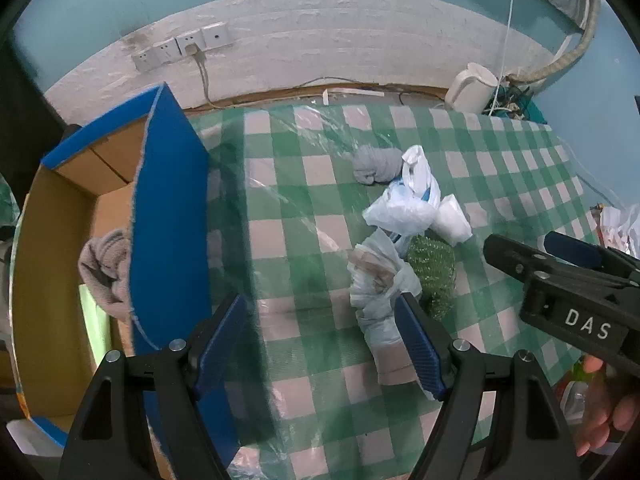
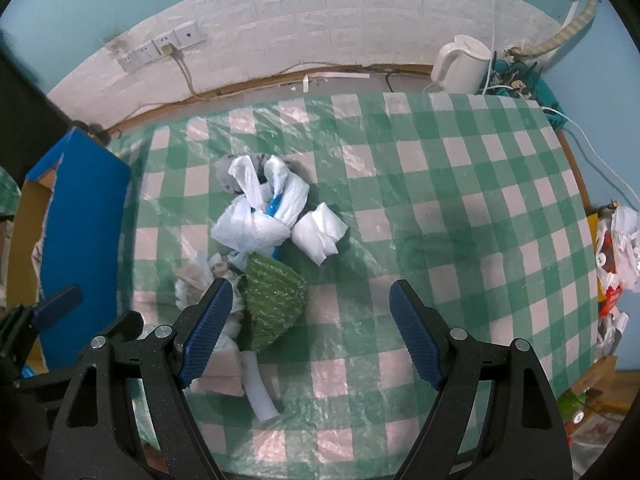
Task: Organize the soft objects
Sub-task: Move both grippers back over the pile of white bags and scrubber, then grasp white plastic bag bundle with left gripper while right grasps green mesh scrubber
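table (image 2: 460,184): checked cloth | bags (image 2: 256,224), green scrubber (image 2: 272,300), blue box (image 1: 172,200)

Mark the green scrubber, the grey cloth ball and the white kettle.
Green woven mesh scrubber (image 2: 272,304): right wrist view, middle of its knitted face.
Grey balled-up cloth (image 1: 376,165): left wrist view, centre of the bundle.
White plastic electric kettle (image 2: 460,65): right wrist view, middle of its body.
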The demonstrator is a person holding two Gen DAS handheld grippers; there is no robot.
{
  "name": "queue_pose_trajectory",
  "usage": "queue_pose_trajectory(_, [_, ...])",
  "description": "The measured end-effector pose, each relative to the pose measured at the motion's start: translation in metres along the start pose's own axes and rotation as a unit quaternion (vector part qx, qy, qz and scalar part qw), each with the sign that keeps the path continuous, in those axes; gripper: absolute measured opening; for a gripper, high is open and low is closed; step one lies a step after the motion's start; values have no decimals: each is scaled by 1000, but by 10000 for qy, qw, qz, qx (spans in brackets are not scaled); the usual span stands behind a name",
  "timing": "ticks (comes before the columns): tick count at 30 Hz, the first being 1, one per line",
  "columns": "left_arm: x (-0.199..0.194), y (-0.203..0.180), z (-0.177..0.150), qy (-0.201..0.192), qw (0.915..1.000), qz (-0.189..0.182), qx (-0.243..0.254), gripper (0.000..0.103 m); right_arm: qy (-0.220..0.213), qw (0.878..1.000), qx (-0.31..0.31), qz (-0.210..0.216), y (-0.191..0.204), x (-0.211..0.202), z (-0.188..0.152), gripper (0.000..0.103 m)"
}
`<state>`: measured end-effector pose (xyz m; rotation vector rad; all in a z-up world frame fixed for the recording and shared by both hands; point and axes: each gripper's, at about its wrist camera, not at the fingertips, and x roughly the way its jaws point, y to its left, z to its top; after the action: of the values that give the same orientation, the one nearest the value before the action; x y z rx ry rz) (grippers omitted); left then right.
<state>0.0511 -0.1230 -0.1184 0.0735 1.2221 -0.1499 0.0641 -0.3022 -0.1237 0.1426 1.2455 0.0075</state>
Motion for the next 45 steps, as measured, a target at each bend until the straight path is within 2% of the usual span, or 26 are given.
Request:
queue_pose_trajectory(6, [15,-10,0,145,9999,-50,41,78,115,9999,-70,-100,2,12,0,82])
queue_pose_trajectory(12, [29,-19,0,260,9996,-83,75,78,120,9996,185,-158,-11,14,2,82])
queue_pose_trajectory(30, [66,-42,1,568,9978,71,336,80,231,9993,283,-92,-22,23,1,82])
queue_pose_trajectory(34, [64,-40,0,509,9979,28,407,80,278,9993,237,-67,-18,28,2,82])
queue_pose_trajectory(36, [63,-37,0,510,9981,-67,344,74,294,9993,219,-52,-16,30,2,82])
queue_pose_trajectory(40, [60,-23,-2,576,9978,-259,192,50,327,9994,103,-24,-8,33,2,82])
queue_pose_trajectory(45, [58,-5,-4,556,9979,-316,59,50,386,9992,85,-16,-3,38,2,82])
